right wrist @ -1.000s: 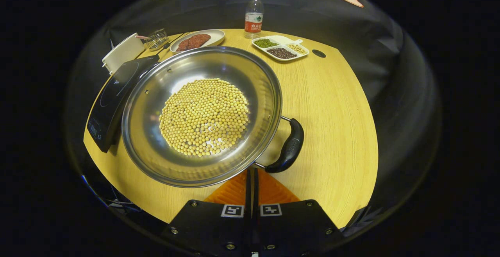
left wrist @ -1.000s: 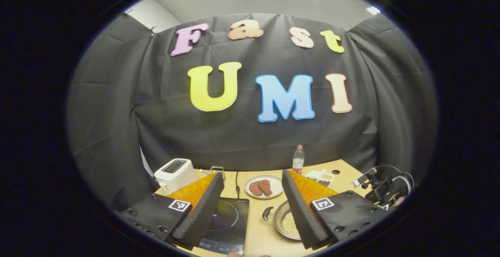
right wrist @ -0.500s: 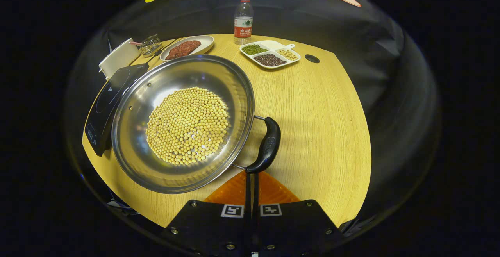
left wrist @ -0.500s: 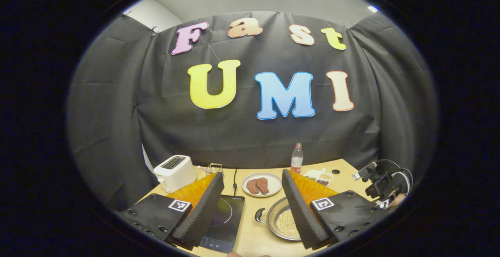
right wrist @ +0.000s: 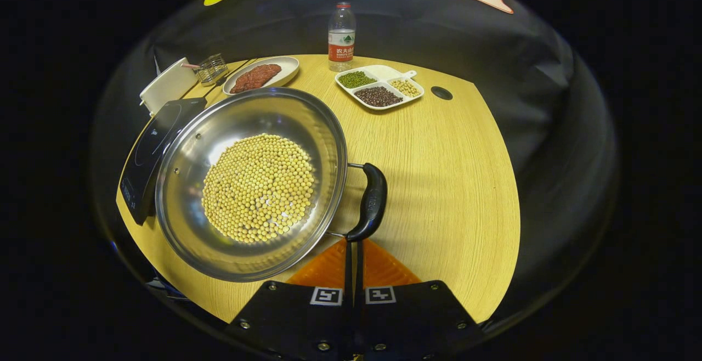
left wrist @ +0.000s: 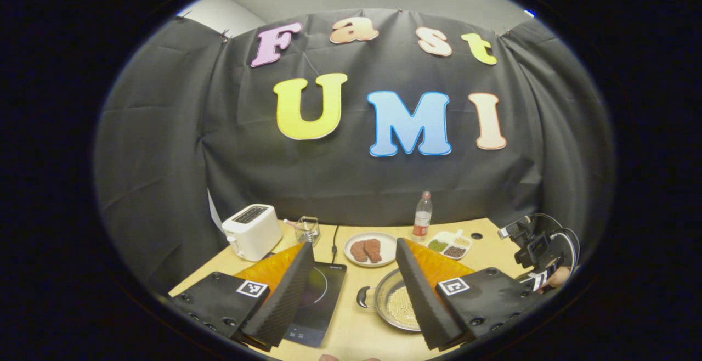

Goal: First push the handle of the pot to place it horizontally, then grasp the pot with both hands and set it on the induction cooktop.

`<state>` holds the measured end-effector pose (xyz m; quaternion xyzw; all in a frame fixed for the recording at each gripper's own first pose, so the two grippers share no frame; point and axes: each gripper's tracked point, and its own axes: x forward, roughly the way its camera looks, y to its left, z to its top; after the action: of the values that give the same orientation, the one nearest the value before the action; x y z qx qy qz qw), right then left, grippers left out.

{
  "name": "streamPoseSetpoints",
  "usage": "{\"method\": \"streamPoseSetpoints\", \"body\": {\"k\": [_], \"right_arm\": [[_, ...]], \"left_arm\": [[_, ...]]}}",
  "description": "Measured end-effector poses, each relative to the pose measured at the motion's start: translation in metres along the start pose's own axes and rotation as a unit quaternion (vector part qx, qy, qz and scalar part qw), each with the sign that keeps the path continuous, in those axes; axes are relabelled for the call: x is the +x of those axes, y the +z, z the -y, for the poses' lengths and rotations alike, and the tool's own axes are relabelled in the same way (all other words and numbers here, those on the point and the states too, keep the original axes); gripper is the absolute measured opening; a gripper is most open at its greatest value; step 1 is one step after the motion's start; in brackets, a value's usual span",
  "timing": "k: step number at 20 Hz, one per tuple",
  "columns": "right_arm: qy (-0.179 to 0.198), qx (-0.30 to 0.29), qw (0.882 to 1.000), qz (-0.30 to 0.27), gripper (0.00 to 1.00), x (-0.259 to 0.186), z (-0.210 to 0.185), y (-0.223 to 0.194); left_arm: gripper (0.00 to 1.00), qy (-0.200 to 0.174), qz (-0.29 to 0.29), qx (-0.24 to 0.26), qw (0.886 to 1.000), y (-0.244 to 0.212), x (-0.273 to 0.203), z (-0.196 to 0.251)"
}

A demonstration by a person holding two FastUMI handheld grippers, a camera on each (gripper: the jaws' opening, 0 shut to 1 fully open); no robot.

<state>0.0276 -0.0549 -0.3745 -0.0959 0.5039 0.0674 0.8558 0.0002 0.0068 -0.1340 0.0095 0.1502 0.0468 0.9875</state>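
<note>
A steel pot (right wrist: pixel 219 240) holding yellow beans stands on the wooden table, right of the black induction cooktop (right wrist: pixel 151 150). Its black side handle (right wrist: pixel 373 199) points toward me in the right gripper view. My right gripper (right wrist: pixel 354 248) is shut with nothing between its fingers, and its tips are at the near end of that handle. In the left gripper view my left gripper (left wrist: pixel 354 244) hangs open above the table's near side, with the cooktop (left wrist: pixel 323 289) behind its left finger. The pot (left wrist: pixel 392 303) and its other small handle (left wrist: pixel 362 297) sit by its right finger.
A white toaster (left wrist: pixel 251 231) and a small glass container (left wrist: pixel 307 229) stand at the back left. A plate of meat (right wrist: pixel 258 75), a water bottle (right wrist: pixel 341 37) and a divided tray (right wrist: pixel 378 86) line the back. The other gripper, held in a hand (left wrist: pixel 536 251), shows at right.
In the right gripper view the pot has slid left and turned, so its black handle swung from the right down onto the shut fingertips. The left gripper has drawn back, staying open.
</note>
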Motion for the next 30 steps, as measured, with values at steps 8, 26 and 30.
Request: {"method": "streamPoseSetpoints", "body": {"k": [8,26,30], "right_arm": [[-0.010,0.055,0.997,0.058,0.29,-0.035,0.003,0.009],[-0.033,0.108,0.982,0.150,0.96,-0.038,-0.003,0.043],[-0.037,0.110,0.983,0.142,0.96,-0.016,-0.002,0.048]], "left_arm": [[0.99,-0.064,-0.028,-0.003,0.998,-0.026,0.032,0.000],[0.98,-0.139,-0.189,0.013,0.972,-0.187,0.139,0.031],[0.98,-0.135,-0.219,0.021,0.966,-0.216,0.159,0.031]]}}
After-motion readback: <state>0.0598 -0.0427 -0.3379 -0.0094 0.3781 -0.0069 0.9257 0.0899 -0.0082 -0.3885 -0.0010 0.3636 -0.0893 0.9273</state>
